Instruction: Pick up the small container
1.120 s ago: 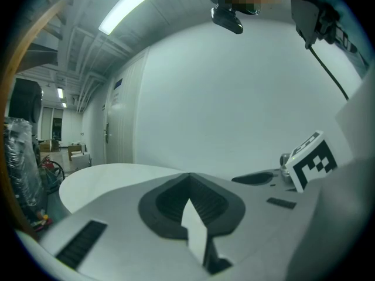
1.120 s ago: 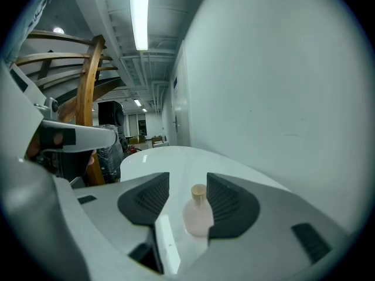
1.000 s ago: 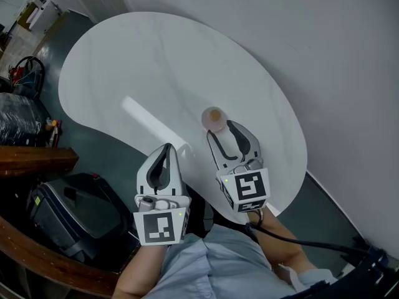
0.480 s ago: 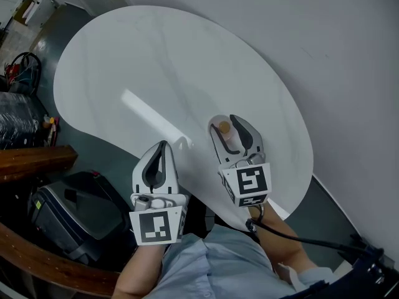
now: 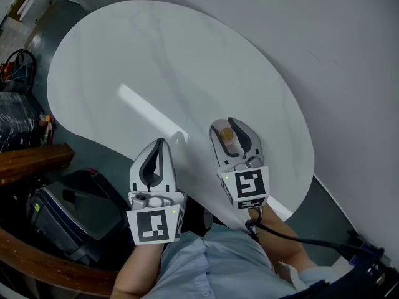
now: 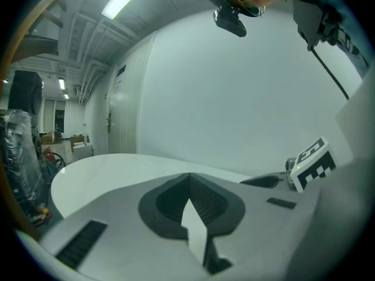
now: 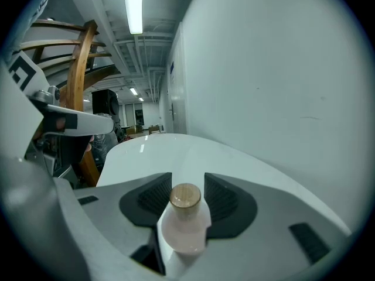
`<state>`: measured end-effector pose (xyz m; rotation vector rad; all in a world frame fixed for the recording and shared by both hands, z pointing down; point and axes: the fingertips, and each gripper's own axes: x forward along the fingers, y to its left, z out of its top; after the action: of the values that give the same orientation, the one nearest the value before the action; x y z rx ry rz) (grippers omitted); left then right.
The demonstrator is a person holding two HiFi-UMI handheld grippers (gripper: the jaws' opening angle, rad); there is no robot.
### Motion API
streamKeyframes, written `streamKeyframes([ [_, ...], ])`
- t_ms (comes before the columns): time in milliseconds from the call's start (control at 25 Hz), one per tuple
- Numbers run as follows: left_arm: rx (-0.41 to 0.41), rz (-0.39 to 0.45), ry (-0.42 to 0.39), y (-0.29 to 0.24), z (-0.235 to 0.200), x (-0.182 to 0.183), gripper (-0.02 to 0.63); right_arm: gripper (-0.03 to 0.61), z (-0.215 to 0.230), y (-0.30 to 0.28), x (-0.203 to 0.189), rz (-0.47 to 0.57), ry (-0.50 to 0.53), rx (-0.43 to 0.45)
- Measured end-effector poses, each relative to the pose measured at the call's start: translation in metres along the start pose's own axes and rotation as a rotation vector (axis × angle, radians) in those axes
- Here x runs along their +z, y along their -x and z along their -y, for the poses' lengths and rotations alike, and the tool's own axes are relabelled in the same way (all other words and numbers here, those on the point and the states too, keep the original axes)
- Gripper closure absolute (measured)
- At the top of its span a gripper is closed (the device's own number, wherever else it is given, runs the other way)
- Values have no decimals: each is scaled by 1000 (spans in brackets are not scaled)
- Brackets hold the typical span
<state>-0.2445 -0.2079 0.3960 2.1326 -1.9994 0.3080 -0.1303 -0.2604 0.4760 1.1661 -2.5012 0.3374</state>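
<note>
The small container, 1 pale bottle with a cork stopper, stands upright on the white surface, right between the 2 fingers of the right gripper. I count 1 container, 1 surface and 2 grippers, nothing else on the surface. From the right gripper's own view the small container sits deep in the gap. The fingers have just been closing in on it, though they are not clamped and a sliver of space shows on either side of the stopper. A second ago the container stood just beyond the right fingertips, outside the gap; now the fingers flank it on both sides. The left gripper hangs near the surface's edge, well to the left of the container, its fingers clenched together on nothing, as they were a second ago.
</note>
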Motion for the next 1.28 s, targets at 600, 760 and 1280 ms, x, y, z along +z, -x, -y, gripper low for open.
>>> streamKeyframes([
  [600, 17, 7, -16, -2, 0, 6, 615, 448, 4, -6, -7, -24, 4, -3],
  [760, 30, 17, -19, 4, -1, 9, 615, 449, 4, -2, -3, -7, 5, -2],
  [1280, 64, 128, 21, 20, 12, 46, 615, 449, -7, 42, 75, 135, 49, 48],
])
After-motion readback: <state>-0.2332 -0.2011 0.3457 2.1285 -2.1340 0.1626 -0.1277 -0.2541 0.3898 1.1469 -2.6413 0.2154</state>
